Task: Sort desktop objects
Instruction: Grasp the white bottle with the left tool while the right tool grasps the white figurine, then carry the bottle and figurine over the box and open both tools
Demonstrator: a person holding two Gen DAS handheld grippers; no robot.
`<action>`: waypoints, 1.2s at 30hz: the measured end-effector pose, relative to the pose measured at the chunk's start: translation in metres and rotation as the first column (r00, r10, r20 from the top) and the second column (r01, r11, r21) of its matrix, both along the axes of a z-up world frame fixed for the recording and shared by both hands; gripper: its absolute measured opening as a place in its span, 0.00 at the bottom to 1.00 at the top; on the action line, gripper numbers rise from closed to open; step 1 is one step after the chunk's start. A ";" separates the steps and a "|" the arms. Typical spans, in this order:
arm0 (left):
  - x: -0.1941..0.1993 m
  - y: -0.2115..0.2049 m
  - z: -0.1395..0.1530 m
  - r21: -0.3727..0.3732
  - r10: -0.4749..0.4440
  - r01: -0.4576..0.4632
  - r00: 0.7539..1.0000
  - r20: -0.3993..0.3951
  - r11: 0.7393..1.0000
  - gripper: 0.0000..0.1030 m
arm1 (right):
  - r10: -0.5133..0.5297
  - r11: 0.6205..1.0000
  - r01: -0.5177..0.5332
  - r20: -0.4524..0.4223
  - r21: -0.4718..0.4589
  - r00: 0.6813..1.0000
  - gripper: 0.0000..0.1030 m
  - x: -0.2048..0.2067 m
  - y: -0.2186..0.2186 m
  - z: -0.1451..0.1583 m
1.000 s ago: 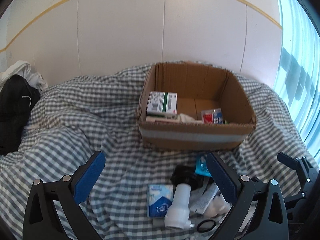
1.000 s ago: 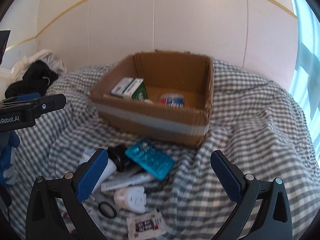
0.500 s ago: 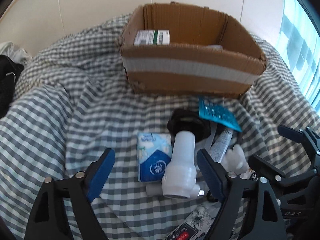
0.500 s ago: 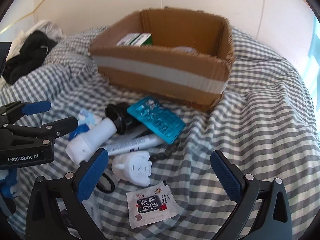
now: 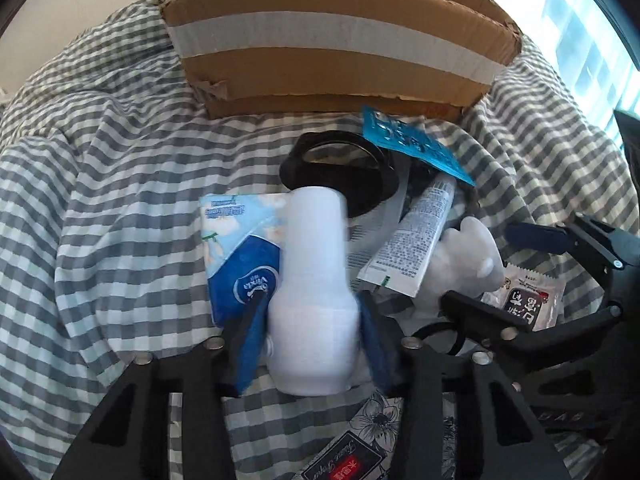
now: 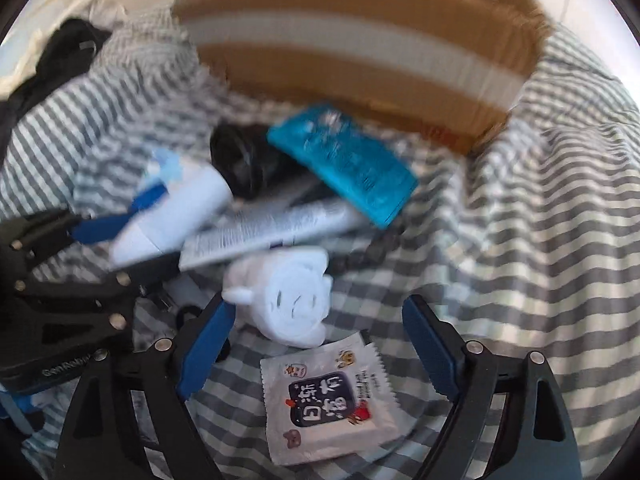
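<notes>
My left gripper point(image 5: 312, 340) is closing; its blue pads sit against both sides of the wide base of a white bottle point(image 5: 314, 264) that lies on the checked cloth. Beside the bottle lie a blue tissue pack point(image 5: 240, 256), a black lid point(image 5: 340, 168), a white tube point(image 5: 416, 240), a teal card point(image 5: 412, 144) and a white figurine point(image 6: 288, 296). My right gripper point(image 6: 316, 348) is also closing, jaws still wide. A white snack packet point(image 6: 328, 396) and the figurine lie between its fingers, untouched by them. The cardboard box point(image 5: 336, 52) stands just behind the pile.
A grey-and-white checked cloth point(image 5: 100, 168) covers the whole surface in folds. Dark clothing point(image 6: 60, 56) lies at the far left. A black ring point(image 5: 436, 336) and a flowered card point(image 5: 360, 448) lie under the left gripper. A bright window point(image 5: 592, 40) is at the right.
Both grippers have come down and tipped toward the pile. The left jaws have narrowed onto the white bottle's base. The right jaws have narrowed slightly over the packet and figurine.
</notes>
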State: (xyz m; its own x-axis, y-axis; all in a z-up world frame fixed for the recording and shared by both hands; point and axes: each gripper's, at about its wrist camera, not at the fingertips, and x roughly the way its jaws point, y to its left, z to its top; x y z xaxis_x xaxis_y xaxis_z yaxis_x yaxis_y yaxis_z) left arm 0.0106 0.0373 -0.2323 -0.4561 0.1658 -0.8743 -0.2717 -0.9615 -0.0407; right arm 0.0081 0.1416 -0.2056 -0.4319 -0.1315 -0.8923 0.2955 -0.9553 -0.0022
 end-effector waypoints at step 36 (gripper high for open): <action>-0.040 -0.019 0.143 0.109 0.075 -0.034 0.915 -0.395 0.993 0.43 | -0.056 0.981 -0.034 -0.449 -0.189 0.892 0.39 0.019 0.020 0.145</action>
